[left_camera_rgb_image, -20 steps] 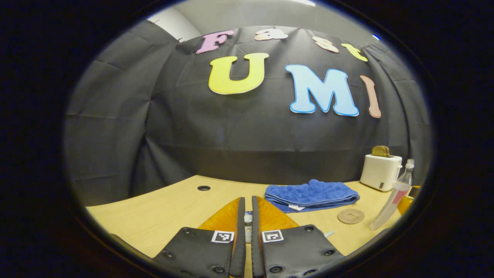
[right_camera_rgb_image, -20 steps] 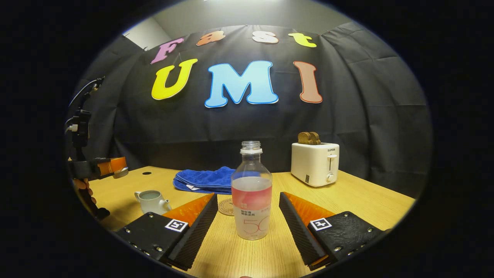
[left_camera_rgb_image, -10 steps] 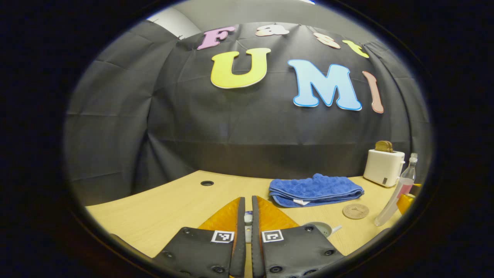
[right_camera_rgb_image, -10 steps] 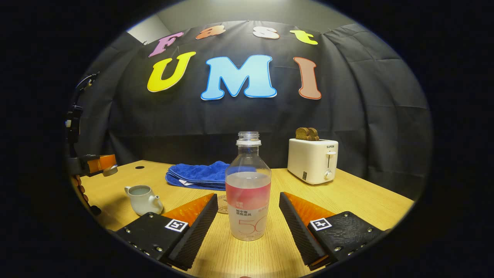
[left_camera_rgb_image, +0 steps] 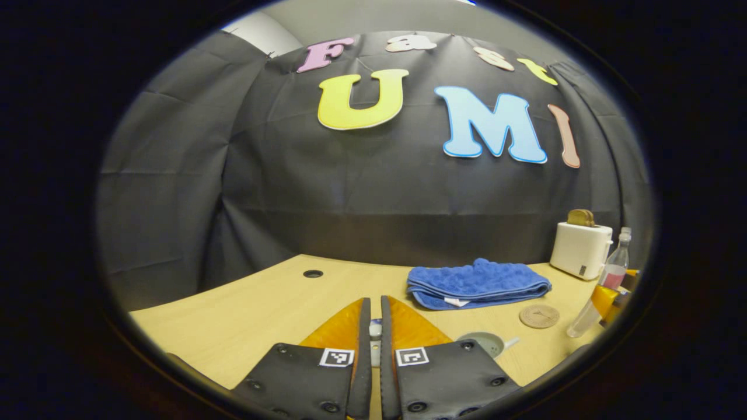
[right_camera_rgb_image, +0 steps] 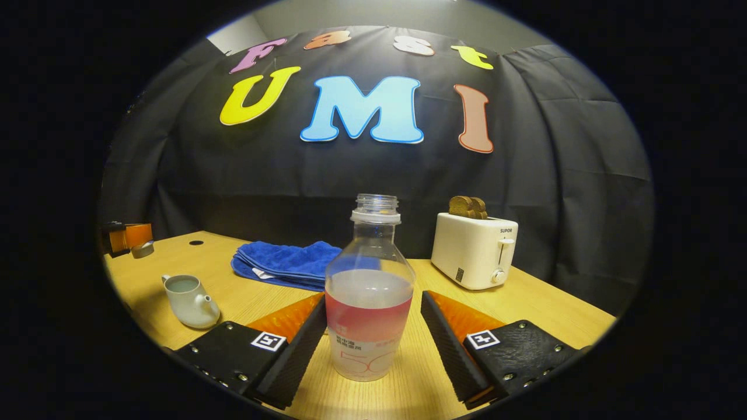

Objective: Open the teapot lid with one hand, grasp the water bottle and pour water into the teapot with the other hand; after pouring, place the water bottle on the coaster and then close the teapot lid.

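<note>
Right tongs (right_camera_rgb_image: 373, 332) straddle bottle (right_camera_rgb_image: 370, 303), gaps both sides

Teapot (left_camera_rgb_image: 482, 343) mostly hidden behind left gripper (left_camera_rgb_image: 375, 312) fingers (left_camera_rgb_image: 362, 332).

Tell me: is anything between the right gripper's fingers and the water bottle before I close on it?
Nothing visible. In the right gripper view the right gripper is open with the water bottle upright on the table between its fingers, bare gaps either side. The teapot, lid off, stands well to the left.
</note>
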Tool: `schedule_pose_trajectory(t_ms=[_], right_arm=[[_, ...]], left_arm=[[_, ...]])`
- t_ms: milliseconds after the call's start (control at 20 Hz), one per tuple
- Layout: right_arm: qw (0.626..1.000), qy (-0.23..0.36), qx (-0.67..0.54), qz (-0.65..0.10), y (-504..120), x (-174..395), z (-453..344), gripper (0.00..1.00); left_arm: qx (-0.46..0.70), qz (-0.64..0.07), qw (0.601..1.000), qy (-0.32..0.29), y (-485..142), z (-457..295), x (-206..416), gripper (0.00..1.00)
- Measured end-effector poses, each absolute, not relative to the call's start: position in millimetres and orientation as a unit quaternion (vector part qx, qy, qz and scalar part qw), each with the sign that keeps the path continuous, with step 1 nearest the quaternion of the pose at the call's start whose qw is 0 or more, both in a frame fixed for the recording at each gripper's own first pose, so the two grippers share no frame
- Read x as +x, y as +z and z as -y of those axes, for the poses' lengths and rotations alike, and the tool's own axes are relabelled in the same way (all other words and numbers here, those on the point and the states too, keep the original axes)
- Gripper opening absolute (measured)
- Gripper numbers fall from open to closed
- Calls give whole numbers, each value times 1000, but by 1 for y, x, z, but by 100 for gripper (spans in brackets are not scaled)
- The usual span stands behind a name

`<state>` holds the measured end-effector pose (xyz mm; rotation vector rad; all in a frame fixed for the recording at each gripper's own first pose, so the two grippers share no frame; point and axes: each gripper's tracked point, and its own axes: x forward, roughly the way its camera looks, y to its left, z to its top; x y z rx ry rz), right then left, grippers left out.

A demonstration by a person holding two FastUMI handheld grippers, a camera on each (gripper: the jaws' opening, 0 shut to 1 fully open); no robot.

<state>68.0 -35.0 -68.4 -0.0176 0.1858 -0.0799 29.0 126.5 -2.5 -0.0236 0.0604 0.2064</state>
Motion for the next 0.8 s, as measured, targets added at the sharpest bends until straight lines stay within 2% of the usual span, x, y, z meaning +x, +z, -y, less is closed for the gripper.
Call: schedule_pose_trajectory(t_ms=[100,150,200,300,350,800], right_arm=[[995,-42,-2,-93,-69,71,37,96],[995,-45,-3,-93,-70,71,39,92],[995,-45,-6,-92,-68,71,40,83],[995,-41,-9,-89,-66,70,37,83],[996,-36,-11,-87,-67,71,36,78],[992,-11,-106,-65,-50,72,9,75]], left_arm=[[-11,-31,994,104,-3,-127,29,13],[-11,-32,994,104,-4,-126,29,13],[-11,-32,994,103,-3,-126,29,13],[-12,-33,994,103,-4,-125,30,13],[-11,-34,994,103,-4,-126,30,13],[-15,-35,994,105,-3,-129,28,12]])
